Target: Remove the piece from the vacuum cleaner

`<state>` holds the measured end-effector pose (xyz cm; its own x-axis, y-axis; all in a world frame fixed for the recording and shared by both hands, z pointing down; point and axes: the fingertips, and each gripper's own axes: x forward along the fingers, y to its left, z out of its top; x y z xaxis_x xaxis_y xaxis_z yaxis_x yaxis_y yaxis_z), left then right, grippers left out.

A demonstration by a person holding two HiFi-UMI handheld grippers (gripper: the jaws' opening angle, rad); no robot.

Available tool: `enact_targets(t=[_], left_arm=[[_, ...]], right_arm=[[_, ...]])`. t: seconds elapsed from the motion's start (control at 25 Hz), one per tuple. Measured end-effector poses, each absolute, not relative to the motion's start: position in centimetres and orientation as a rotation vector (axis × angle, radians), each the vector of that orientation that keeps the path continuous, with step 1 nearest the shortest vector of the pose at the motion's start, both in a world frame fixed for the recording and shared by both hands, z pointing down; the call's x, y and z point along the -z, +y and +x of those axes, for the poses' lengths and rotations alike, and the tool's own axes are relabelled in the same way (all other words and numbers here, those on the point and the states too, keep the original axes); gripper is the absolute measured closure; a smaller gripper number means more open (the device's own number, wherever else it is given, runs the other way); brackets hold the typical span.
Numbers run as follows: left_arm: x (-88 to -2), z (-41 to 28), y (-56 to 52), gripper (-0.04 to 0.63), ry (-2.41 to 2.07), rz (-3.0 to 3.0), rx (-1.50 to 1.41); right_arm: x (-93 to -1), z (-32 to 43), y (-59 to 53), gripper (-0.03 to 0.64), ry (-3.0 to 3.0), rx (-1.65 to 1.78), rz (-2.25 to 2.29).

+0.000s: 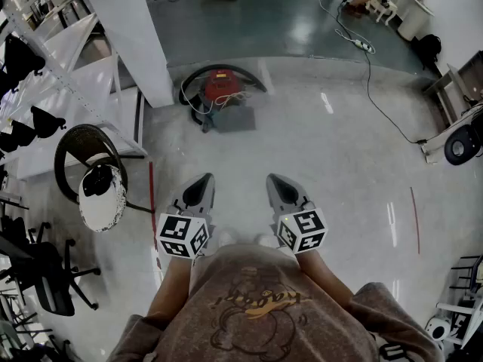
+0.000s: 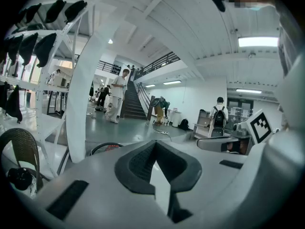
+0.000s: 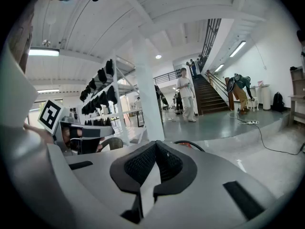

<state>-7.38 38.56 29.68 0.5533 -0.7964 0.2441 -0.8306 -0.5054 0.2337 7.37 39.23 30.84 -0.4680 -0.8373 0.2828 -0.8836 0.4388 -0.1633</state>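
Brown sweatshirt (image 1: pixel 256 308) on the person sits at the bottom of the head view. Two arms reach forward with one tool in each hand. On the left gripper (image 1: pixel 202 181) the jaws are pressed together with nothing between them. On the right gripper (image 1: pixel 275 179) it is the same: jaws together, empty. Both point ahead and slightly down, side by side and apart from each other. There are two marker cubes, one per gripper: the left cube (image 1: pixel 183 236) and the right cube (image 1: pixel 302 230).

One white pillar (image 1: pixel 132 36) stands ahead. One red vacuum cleaner (image 1: pixel 223 87) sits on the floor just beside the pillar's base, to its right, with one black hose (image 1: pixel 258 80) looped around it. The vacuum cleaner is well apart from both grippers.

To the left of the pillar is one white shelving rack (image 1: pixel 68 44) holding dark items whose count is unclear. Nearer than the pillar on that same side are one dark round woven seat (image 1: pixel 75 145) and one white round object (image 1: pixel 102 198) just beside it. Beyond the pillar to its right, one power strip (image 1: pixel 364 46) lies on a long cord.

In the left gripper view at least three people are visible far past the pillar. One person in white (image 2: pixel 117 94) stands by one staircase (image 2: pixel 131 104), one person bent over (image 2: pixel 159 109) is further right, and the third is a person with a backpack (image 2: pixel 218 120).
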Motion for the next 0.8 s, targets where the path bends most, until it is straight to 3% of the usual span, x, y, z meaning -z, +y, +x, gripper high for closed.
enact_targets(t=[0.8], left_arm=[[-31.0,-10.1,32.0,0.594,-1.282,2.49,-0.121]], right_arm=[[-31.8,5.4,33.2,0.617,-2.495,-0.484,1.627]])
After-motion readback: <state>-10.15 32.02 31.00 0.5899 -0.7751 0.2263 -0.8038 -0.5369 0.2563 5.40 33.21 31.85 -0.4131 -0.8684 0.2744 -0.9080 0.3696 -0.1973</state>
